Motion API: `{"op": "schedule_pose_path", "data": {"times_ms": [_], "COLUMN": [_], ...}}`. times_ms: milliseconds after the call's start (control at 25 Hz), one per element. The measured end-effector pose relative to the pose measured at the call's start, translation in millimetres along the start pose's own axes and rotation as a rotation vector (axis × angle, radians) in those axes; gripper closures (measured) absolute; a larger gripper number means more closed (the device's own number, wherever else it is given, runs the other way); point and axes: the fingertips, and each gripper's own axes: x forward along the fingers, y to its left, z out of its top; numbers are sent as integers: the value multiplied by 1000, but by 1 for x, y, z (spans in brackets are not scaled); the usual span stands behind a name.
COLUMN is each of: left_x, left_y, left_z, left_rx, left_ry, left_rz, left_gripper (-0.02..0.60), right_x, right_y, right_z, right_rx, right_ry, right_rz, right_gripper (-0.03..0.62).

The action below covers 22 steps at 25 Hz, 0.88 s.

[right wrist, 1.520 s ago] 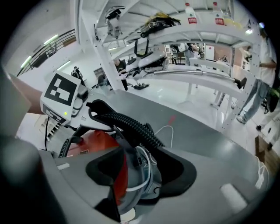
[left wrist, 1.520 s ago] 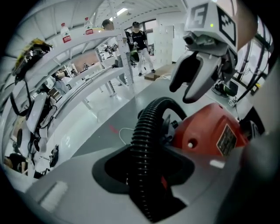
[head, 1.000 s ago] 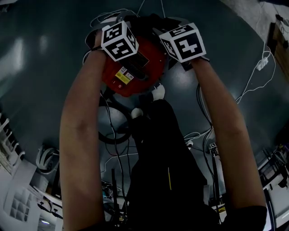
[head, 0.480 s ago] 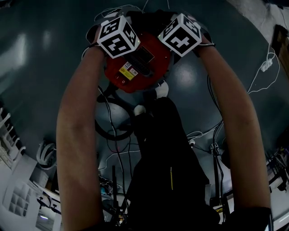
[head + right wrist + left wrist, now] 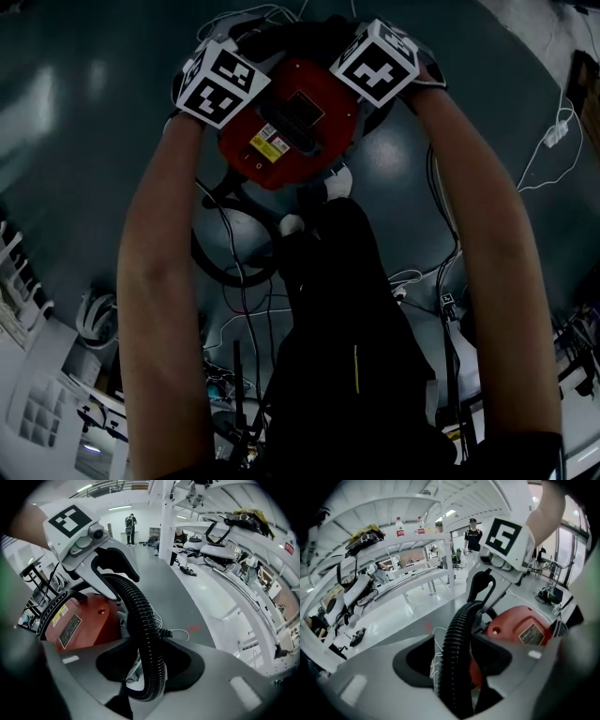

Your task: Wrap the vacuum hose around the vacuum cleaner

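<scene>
Past the vacuum (image 5: 286, 127), cubes (image 5: 220, 84) hide both claws overhead. The left claw (image 5: 454, 665) has just spread around the hose (image 5: 457, 620); the right claw (image 5: 150, 667) has just closed, pinching it.

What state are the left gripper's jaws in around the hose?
Open. On the left gripper the jaws have just been opening; the vacuum hose runs between them, with a gap showing on its left side.

The floor (image 5: 75, 141) left of the vacuum cleaner (image 5: 286, 127) is left bare, and a pass could be made there. To its right, white cables (image 5: 553, 131) are strewn (thin, lying flat). Nearer the person, the way is barred by a black loop (image 5: 220, 258) and white clutter (image 5: 42, 412).
</scene>
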Motion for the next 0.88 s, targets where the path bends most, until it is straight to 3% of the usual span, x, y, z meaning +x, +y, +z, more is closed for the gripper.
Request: {"op": "schedule_pose_path", "data": {"times_ms": [200,480,880], "left_x": [-15,-5,26], "left_y": [-1,-1,-16], "left_z": [-34,-44,10], "left_rx": [-45,-115,52], "left_ry": [12,38,39], "left_rz": [14,10,-56], "left_gripper": [382,428,431], "right_x": [2,-3,-17], "right_y": [-7,-7,-1], "right_z": [-38,-59,-119], "right_rx": [103,255,501], "right_ry": [110,79,119], "right_rz": [25,63,92], "right_gripper": [430,428,427]}}
